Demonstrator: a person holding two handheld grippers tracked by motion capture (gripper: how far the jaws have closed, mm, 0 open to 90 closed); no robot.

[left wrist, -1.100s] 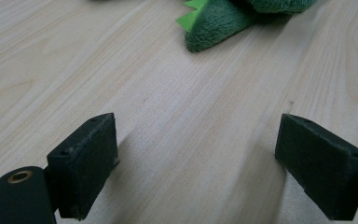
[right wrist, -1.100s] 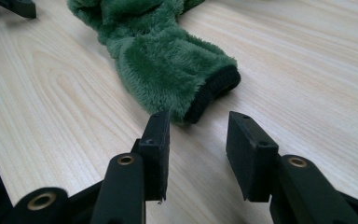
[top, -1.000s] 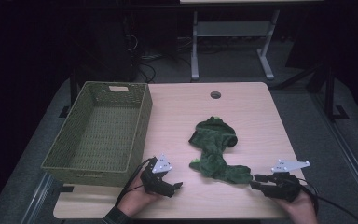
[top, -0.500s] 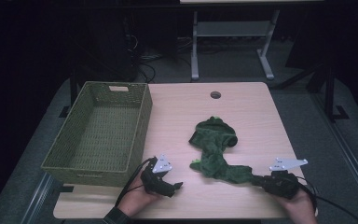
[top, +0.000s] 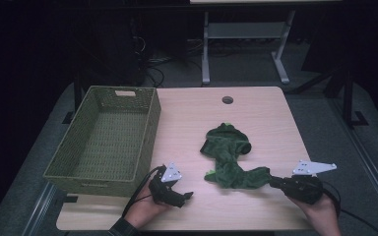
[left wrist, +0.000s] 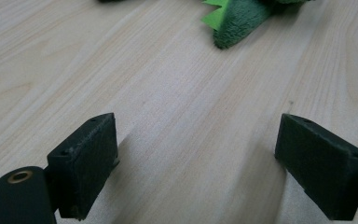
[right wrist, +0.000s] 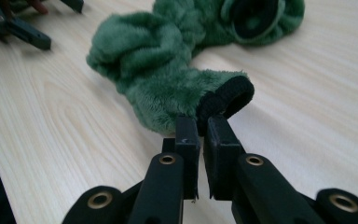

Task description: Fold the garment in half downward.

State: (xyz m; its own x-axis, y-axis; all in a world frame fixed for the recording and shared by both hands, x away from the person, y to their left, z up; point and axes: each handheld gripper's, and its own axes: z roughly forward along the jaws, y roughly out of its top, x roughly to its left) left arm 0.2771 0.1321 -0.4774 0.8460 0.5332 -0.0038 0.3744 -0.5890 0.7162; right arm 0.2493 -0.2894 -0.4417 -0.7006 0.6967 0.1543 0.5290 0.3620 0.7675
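1. Pale wood-grain rectangular table [top: 256, 113], 1 round dark cable hole near its far edge. Bears every item below.

2. Olive-green woven rectangular basket [top: 142, 142], open-topped, nothing in it; stands on the left part of the table, well apart from the garment.

3. Dark green plush fleece garment [top: 229, 160], crumpled, with 1 bright green felt zigzag trim piece and 1 black ribbed cuff [right wrist: 228, 100]. Lies on the near-centre of the table, between the 2 grippers; its cuffed end stretches toward the right gripper.

4. Right hand-held black 2-jaw gripper [right wrist: 204, 133], grey three-cornered plate on top. Jaws have just been closing and now stand nearly together, pinching the black cuff edge of the garment between the pads. Rests low, at the table's near right.

5. Left hand-held black 2-jaw gripper [top: 179, 194], same build. Jaws stand wide apart with bare table between them; the garment's green trim end lies ahead, not touched.

Step in hand, as judged: first grasp taken on the garment, at the cuff; the left side is not yet engaged.

Next move, as judged: either the left gripper advances to the near garment edge and pinches it, or the right lifts the cuff clear of the table. A pinch this shallow on the cuff edge could slip under the garment's weight.
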